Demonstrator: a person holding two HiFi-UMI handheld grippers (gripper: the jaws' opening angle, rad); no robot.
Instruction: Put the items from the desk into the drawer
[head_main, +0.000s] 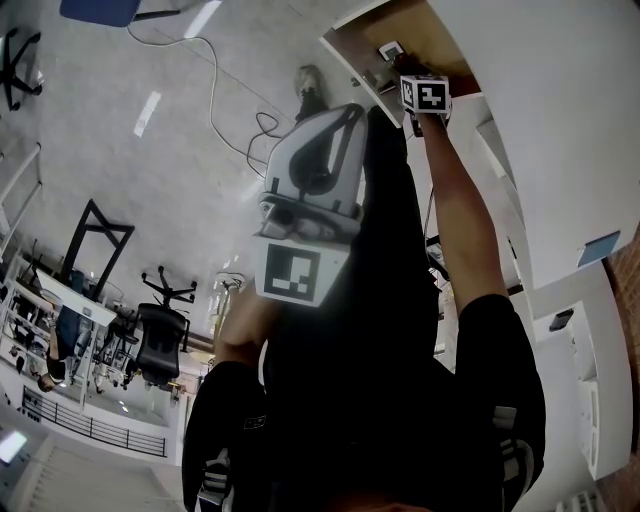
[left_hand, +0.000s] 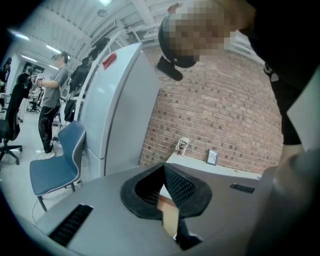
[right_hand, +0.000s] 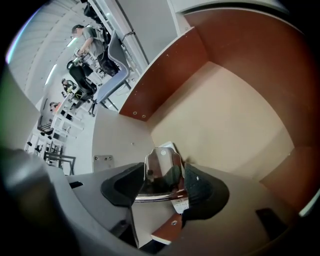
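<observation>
My right gripper (right_hand: 162, 176) is shut on a shiny metal piece (right_hand: 161, 165), with a white labelled slip (right_hand: 170, 147) showing just past it. It hangs inside the open drawer (right_hand: 225, 120), over the beige bottom and close to the reddish-brown side wall (right_hand: 165, 75). In the head view the right gripper (head_main: 402, 68) reaches into the drawer (head_main: 420, 25) at the top, arm stretched out. My left gripper (head_main: 330, 125) is held away from the drawer in front of the person's dark clothing. Its pads (left_hand: 180, 187) meet with nothing between them.
The left gripper view faces a brick wall (left_hand: 220, 115), a white cabinet (left_hand: 120, 110), a blue chair (left_hand: 55, 160) and a person standing (left_hand: 50, 100). A cup (left_hand: 183, 146) and a small frame (left_hand: 212, 157) stand on a white counter. Office chairs (head_main: 160, 335) stand on the floor.
</observation>
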